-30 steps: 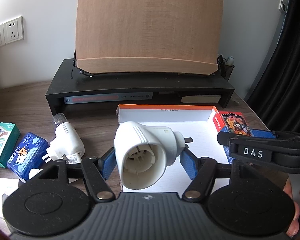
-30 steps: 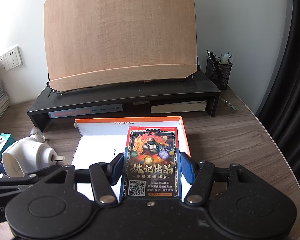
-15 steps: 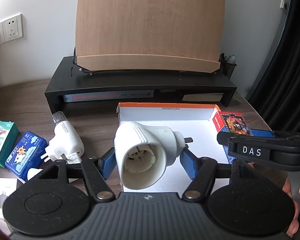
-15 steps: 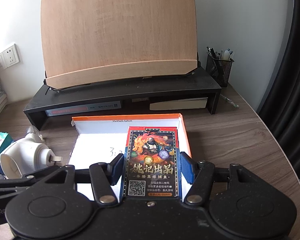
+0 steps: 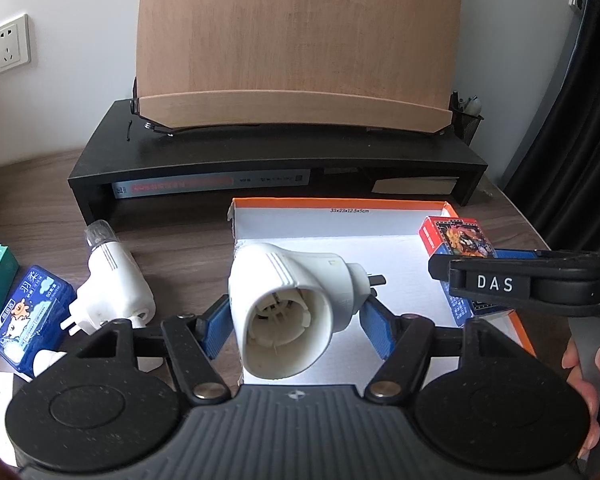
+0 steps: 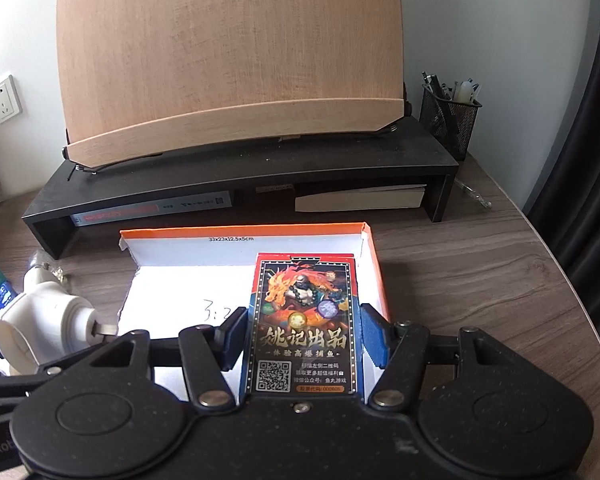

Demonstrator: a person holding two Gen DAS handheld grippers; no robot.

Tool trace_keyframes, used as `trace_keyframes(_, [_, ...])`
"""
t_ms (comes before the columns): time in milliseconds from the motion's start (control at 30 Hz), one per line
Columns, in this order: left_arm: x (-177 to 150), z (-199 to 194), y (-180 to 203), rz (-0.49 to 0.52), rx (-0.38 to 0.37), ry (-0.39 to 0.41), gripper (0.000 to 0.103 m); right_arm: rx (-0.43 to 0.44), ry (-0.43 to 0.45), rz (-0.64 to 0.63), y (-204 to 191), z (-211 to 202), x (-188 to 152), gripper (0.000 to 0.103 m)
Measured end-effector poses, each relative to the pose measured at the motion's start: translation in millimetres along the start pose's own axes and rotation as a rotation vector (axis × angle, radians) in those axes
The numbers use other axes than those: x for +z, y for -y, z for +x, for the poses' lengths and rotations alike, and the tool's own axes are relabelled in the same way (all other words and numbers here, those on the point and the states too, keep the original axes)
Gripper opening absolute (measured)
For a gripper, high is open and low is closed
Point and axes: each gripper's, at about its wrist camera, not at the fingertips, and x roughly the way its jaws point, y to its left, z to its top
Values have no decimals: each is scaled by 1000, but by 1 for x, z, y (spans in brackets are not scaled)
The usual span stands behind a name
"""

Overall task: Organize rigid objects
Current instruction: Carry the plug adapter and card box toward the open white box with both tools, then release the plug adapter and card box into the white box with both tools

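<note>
Mostly wood-grain desk (image 6: 480, 280), white wall (image 6: 480, 20)

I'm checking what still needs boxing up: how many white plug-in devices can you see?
2: one white plastic plug-in device clamped in the left gripper over the orange-rimmed cardboard box; another lying on the wooden desk. None visibly hidden.

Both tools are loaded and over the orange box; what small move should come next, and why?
Probably lower both a little further into the orange-rimmed box, then release. The left tool grips the white plug-in device above the box's bare white floor, and the right tool grips the card pack near the right wall. Neither visibly rests on the floor yet.
</note>
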Motion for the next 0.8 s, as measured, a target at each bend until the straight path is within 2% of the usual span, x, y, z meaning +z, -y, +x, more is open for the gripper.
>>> trace_keyframes(167, [3, 14, -3, -1, -2, -11, 69, 21, -25, -22, 2, 22, 8, 71])
trace_keyframes(300, [7, 24, -3, -6, -6, -19, 69, -14, -15, -41, 5, 32, 14, 72])
trace_keyframes(367, [10, 29, -2, -4, -12, -21, 69, -11, 16, -36, 8, 24, 16, 78])
trace_keyframes(500, [15, 39, 3, -2, -26, -24, 69, -30, 77, -8, 17, 0, 14, 78])
trace_keyframes(767, [26, 67, 26, 36, -43, -31, 70, -49, 100, 15, 28, -33, 0, 79])
trace_keyframes(800, [26, 69, 28, 36, -42, -35, 74, -50, 102, 17, 29, -36, -2, 79])
